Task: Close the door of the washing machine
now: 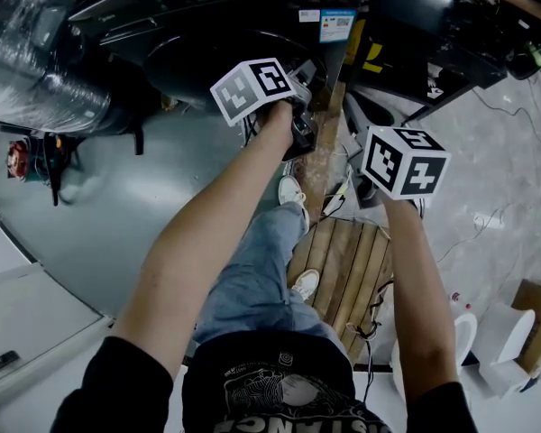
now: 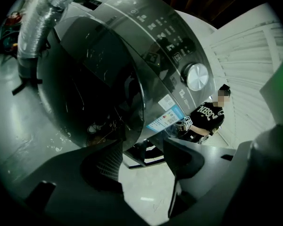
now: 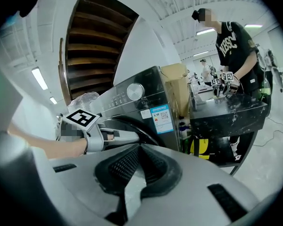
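Grey concrete floor spreads under us, with a slatted wooden pallet by our feet. At the top of the head view stands the dark washing machine, and a plastic-wrapped roll lies to its left. Its control panel carries a silver knob and a blue label.

The round, dark glass door fills most of the left gripper view and lies close against the machine's front. We cannot tell whether it is latched.

We hold the left gripper up at the door's right rim. Its fingers are spread apart with only floor showing between them. The right gripper view shows it just beside the rim, though we cannot tell whether it touches.

The right gripper hangs back from the machine, off to the side. Its fingers are pressed together at the tips with nothing between them.

Beyond the machine, another person in a black shirt stands at a dark desk.
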Tool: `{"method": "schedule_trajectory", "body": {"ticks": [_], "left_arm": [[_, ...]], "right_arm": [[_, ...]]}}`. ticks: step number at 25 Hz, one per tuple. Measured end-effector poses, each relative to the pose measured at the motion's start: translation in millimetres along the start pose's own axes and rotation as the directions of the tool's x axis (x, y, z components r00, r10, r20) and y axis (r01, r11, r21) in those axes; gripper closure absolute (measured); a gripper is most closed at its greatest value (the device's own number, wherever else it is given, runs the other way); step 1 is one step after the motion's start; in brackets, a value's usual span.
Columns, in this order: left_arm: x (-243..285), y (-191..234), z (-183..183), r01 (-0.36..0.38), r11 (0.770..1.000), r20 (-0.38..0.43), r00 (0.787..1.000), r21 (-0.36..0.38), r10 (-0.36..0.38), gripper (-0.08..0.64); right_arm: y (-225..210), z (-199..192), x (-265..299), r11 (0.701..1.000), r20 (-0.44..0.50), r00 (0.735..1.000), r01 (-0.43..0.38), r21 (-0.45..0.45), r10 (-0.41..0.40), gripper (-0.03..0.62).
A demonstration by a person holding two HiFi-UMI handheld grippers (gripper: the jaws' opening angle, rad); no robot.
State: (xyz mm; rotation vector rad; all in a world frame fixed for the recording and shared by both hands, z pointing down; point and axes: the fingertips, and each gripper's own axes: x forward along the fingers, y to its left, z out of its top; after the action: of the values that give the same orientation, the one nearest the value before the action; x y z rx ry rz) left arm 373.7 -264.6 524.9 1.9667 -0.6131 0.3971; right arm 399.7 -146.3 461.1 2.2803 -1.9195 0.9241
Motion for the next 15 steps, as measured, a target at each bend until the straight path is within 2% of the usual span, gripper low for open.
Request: {"method": "schedule_trajectory", "body": {"ticks": [8, 15], "left_arm": [[-63.0, -23.7, -10.9, -0.019, 0.981, 0.022, 1.0, 0.192, 0.015, 0.309], [-123.7, -52.3, -22.2, -0.002, 0.958, 0.057, 0.998, 0.288, -0.015, 0.336]], "right_arm": [[27.7, 0.2, -47.9, 0.999, 0.01, 1.0, -0.003, -0.053, 0.004, 0.571], [61.0, 8.2, -91.3, 0.995, 0.034, 0.999, -0.031, -0.093, 0.034, 0.571]]}}
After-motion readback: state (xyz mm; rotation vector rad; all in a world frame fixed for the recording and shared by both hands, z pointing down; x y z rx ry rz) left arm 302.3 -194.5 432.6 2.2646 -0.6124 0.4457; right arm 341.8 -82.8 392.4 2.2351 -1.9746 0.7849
